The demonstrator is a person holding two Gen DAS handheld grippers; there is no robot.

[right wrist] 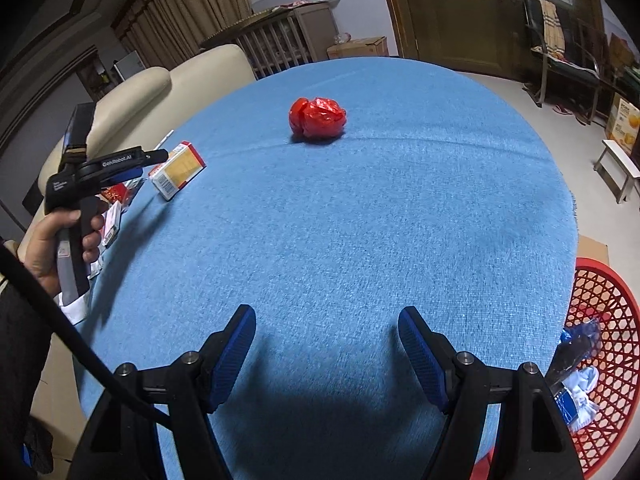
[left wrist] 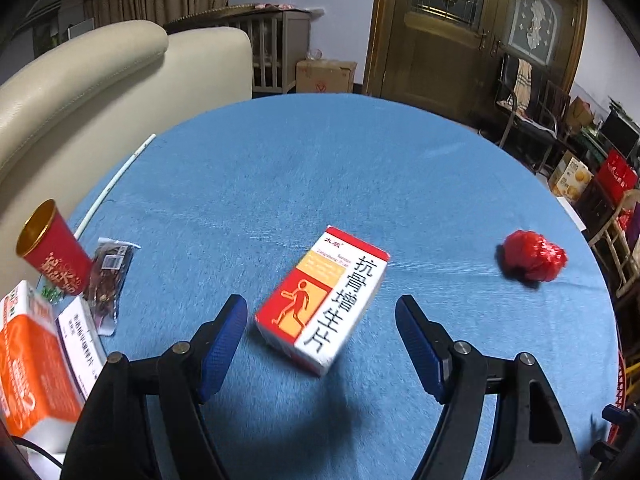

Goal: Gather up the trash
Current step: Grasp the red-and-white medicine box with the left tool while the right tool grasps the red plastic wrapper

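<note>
A red, white and yellow medicine box (left wrist: 322,300) lies on the blue tablecloth (left wrist: 320,168), just ahead of and between the fingers of my open left gripper (left wrist: 320,308). It also shows in the right wrist view (right wrist: 178,170). A crumpled red plastic wad (left wrist: 534,256) lies to the right, also seen in the right wrist view (right wrist: 318,117). My right gripper (right wrist: 326,318) is open and empty over bare cloth (right wrist: 360,220). A red mesh basket (right wrist: 600,344) with some trash stands beside the table at the right.
At the table's left edge stand a red paper cup (left wrist: 54,250), a dark snack wrapper (left wrist: 108,276), an orange carton (left wrist: 30,364), a white box (left wrist: 82,346) and a white straw (left wrist: 116,182). A cream sofa (left wrist: 100,92) is behind.
</note>
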